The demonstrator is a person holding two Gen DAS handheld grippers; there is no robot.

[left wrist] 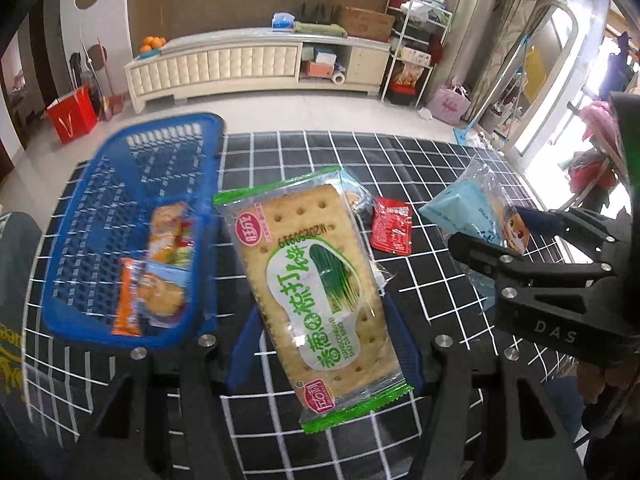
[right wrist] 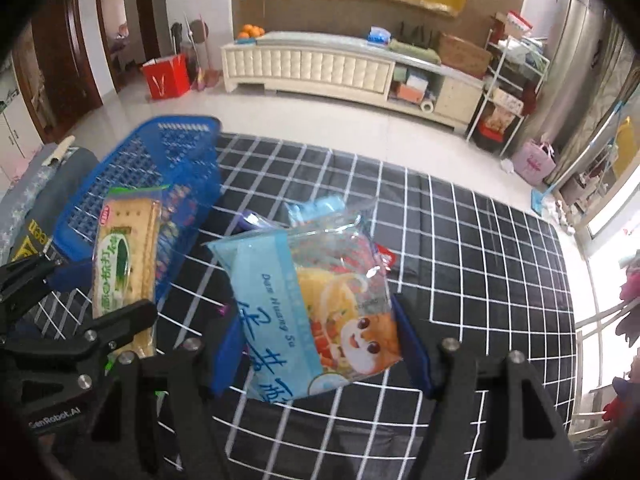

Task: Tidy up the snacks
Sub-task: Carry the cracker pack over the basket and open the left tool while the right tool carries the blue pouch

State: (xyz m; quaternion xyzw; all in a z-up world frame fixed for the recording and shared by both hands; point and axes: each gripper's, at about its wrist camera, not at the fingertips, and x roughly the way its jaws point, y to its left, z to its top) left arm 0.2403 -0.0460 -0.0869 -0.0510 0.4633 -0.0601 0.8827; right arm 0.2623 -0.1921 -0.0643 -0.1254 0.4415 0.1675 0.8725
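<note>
Left gripper (left wrist: 322,344) sat at bottom centre of the left wrist view, clamped on a green-edged cracker packet (left wrist: 316,288) held above the checked tablecloth (left wrist: 420,160). Right gripper (right wrist: 320,344), bottom centre of the right wrist view, was clamped on a pale blue snack bag (right wrist: 308,304), also clear of the cloth. Mid-frame, a small red sachet (left wrist: 392,226) lay on the cloth beside the crackers. At left stood a blue basket (left wrist: 80,208) with an orange packet (left wrist: 128,300) and other snacks inside. Far back, a cream cabinet (left wrist: 224,68) along the wall
</note>
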